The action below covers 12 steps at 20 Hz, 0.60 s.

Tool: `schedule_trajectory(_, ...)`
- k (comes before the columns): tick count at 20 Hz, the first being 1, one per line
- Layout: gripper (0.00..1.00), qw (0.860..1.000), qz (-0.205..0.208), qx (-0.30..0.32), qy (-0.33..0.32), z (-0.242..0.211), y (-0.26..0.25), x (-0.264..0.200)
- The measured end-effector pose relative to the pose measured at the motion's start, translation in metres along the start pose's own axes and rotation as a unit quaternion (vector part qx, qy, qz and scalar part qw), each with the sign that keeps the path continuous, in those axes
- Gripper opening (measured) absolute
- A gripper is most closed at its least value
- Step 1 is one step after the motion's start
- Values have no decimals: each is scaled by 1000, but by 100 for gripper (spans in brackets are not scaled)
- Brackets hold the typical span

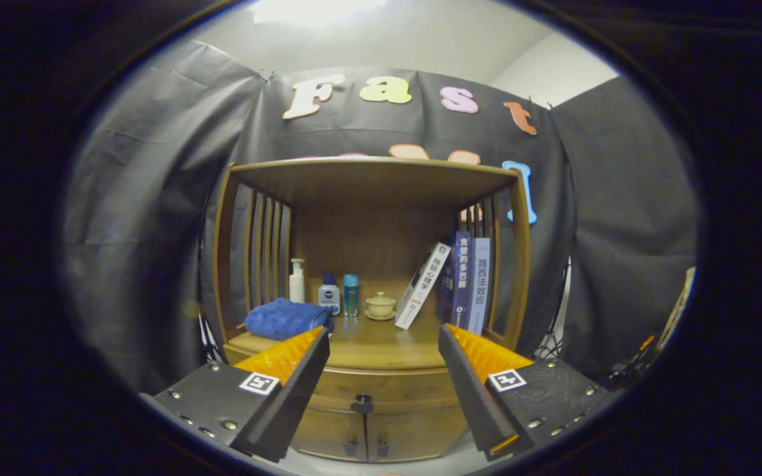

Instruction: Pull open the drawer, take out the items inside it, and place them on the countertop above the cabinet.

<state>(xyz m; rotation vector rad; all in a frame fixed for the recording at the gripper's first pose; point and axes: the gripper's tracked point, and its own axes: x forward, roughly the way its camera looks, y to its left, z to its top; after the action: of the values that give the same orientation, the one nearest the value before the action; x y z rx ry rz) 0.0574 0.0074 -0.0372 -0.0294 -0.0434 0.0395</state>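
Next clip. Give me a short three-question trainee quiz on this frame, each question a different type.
1. True or false: the drawer under the countertop is already pulled open.
2. Multiple choice: what lies at the near left end of the countertop, just beyond the left finger? A) a folded blue towel B) a stack of plates C) a red mug
3. Short answer: are the tongs gripping anything?

Key
1. False: its front sits flush and the dark knob is untouched.
2. A, the blue towel.
3. No. The fingers stand wide apart, with the knob ahead of the gap between them.
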Motion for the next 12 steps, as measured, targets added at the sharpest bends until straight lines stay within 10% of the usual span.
schedule_trajectory(12,99,998,7,32,52,-94,7,70)
